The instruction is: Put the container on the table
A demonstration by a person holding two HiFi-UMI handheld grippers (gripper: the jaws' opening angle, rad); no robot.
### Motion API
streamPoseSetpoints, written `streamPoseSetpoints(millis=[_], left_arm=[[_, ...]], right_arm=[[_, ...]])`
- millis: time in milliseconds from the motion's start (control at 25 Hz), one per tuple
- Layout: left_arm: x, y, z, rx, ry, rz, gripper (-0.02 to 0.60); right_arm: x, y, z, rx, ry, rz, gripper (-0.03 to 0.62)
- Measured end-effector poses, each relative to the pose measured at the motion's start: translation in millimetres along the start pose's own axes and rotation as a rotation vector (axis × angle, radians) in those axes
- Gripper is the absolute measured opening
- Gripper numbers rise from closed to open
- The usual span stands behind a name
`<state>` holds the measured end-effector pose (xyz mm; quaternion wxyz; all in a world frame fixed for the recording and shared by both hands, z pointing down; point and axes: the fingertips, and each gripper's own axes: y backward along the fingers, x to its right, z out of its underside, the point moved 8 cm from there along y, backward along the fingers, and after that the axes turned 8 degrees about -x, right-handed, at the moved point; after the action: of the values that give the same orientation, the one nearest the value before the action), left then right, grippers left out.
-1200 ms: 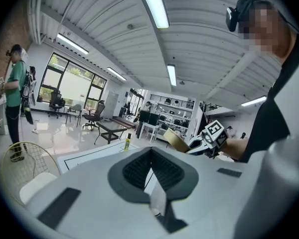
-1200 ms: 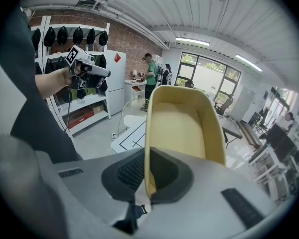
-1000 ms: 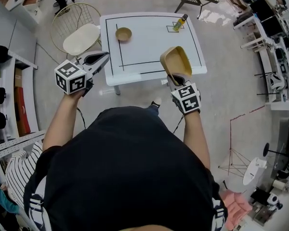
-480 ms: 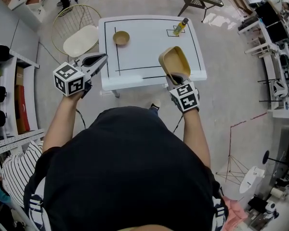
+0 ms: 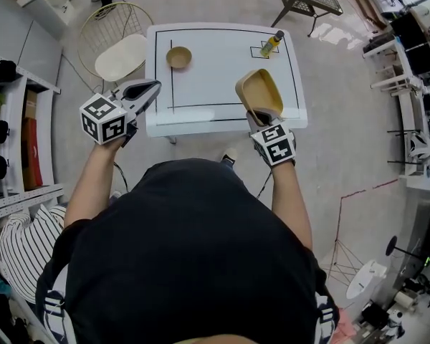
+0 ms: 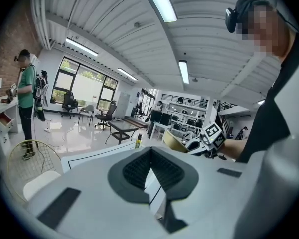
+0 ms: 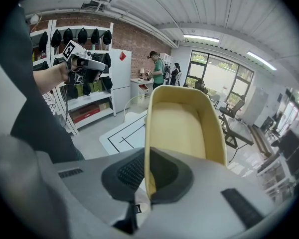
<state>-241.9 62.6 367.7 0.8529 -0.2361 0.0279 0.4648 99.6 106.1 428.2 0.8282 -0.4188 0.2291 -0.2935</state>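
The right gripper (image 7: 147, 172) has its jaws closed hard on one wall of the container (image 7: 185, 126). One pad is inside the tub and one outside, pinching the thin yellow wall between them. The container stands on end beyond the fingertips, its hollow turned up toward the head camera, held clear in the grip.

Ahead of and below these fingers lies the white table (image 5: 218, 70). In the head view the tub overlaps the near right part of the top and crosses the near line of the black outline (image 5: 201, 107). The table's front edge shows right at the fingertips. Past the tub, a bottle (image 5: 271, 44) stands in a small marked square toward the far right corner, well apart from it. Far to the left of the fingers sits a small bowl (image 5: 178, 56), also well apart. The wide middle of the top between them is open white surface.

The left gripper (image 5: 155, 86) has its jaws together and holds nothing. Its tips show at the table's left edge, toward the near corner. Beyond them to the left stands a wire chair (image 5: 120, 52) with a white seat, close beside the table, and further left a run of shelves (image 5: 14, 120). Open grey floor (image 5: 344, 120) spreads to the right of the right gripper, past the table's right edge.
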Motion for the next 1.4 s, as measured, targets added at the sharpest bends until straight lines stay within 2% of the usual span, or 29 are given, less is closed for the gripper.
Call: streamPoseSetpoints(millis=[880,1400], left_arm=[[8.2,-79.3,-14.3,-0.011,0.027,-0.044,0.006],[18.3,-123.3,-29.2,0.000,0.066,-0.118,0.006]], right_arm=[[78.6,-24.5,21.8,-0.021,0.048,-0.063,0.008],[131.6,-40.1,24.1,-0.020,0.131,-0.141,0.008]])
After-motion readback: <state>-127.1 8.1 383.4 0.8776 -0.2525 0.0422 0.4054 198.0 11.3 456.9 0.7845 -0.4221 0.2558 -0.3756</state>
